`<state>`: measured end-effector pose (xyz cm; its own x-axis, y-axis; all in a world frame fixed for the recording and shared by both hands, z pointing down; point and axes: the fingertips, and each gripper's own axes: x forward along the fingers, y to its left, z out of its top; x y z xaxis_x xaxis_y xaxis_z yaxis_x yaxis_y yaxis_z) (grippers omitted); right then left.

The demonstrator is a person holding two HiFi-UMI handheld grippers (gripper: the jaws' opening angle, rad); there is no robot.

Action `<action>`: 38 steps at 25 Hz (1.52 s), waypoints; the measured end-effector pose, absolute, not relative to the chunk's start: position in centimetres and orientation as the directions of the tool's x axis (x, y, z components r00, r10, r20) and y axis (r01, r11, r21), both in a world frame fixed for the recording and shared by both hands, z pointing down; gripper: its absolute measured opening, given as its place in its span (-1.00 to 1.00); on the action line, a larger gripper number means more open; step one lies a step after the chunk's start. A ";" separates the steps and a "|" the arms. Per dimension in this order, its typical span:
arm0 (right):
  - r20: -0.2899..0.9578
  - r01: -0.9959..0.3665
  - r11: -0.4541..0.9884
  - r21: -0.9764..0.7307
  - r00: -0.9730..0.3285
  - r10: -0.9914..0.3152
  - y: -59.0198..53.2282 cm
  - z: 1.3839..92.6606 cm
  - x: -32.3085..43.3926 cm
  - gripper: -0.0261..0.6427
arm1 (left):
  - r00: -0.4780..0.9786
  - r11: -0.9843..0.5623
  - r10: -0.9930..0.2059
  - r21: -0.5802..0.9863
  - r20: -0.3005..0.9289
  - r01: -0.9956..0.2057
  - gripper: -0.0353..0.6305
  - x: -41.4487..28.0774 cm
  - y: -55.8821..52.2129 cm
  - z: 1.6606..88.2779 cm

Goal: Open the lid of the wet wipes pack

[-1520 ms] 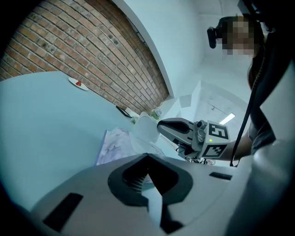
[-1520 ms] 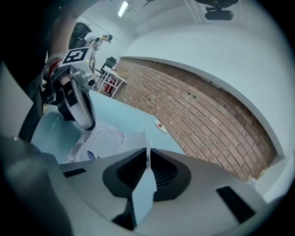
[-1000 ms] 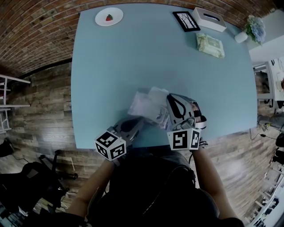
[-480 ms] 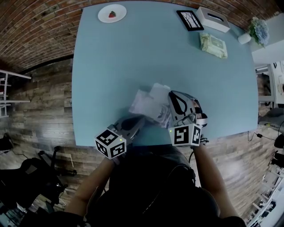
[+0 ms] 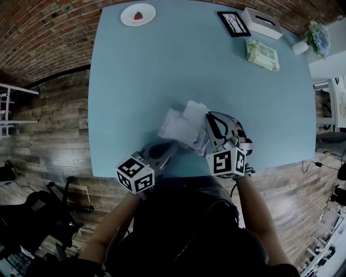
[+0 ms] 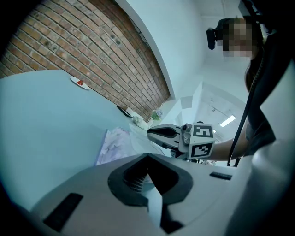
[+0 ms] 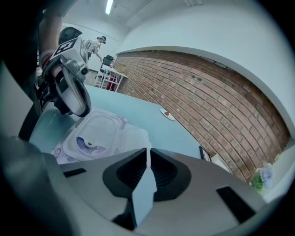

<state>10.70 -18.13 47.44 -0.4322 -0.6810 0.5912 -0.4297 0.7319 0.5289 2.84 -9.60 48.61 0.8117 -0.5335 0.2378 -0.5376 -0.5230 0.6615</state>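
Note:
The wet wipes pack (image 5: 177,127), pale lilac, lies near the table's front edge. In the right gripper view its white oval lid frame (image 7: 98,131) shows a dark opening (image 7: 85,143) with a wipe in it, and a white flap (image 7: 131,138) lies folded back beside it. My left gripper (image 5: 170,146) is shut, with its tips at the pack's near-left end (image 7: 79,120); I cannot tell whether they pinch it. My right gripper (image 5: 207,119) hovers at the pack's right side. Its jaws (image 7: 147,153) are shut with nothing between them.
At the table's far edge stand a plate with a strawberry (image 5: 138,14), a small picture frame (image 5: 234,23) and a white tissue box (image 5: 261,22). A greenish pack (image 5: 262,54) and a flower pot (image 5: 315,37) are at the far right. The table's front edge (image 5: 178,174) is just below the grippers.
The right gripper has tilted a little beside the pack. The left gripper and the pack have stayed where they were.

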 end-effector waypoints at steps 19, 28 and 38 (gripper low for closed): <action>0.627 -0.436 0.765 0.474 -0.442 -0.641 -18.3 48.6 10.6 -0.80 | 0.811 -0.519 -0.537 0.667 0.233 -0.535 -0.86 2.9 -9.6 48.6; 0.637 -0.434 0.783 0.445 -0.460 -0.618 -18.2 48.9 10.5 -0.86 | 0.807 -0.512 -0.544 0.671 0.230 -0.536 -0.86 3.0 -9.6 48.6; 0.651 -0.439 0.803 0.402 -0.479 -0.588 -18.2 49.1 10.3 -0.87 | 0.809 -0.505 -0.543 0.682 0.226 -0.529 -0.86 2.9 -9.6 48.7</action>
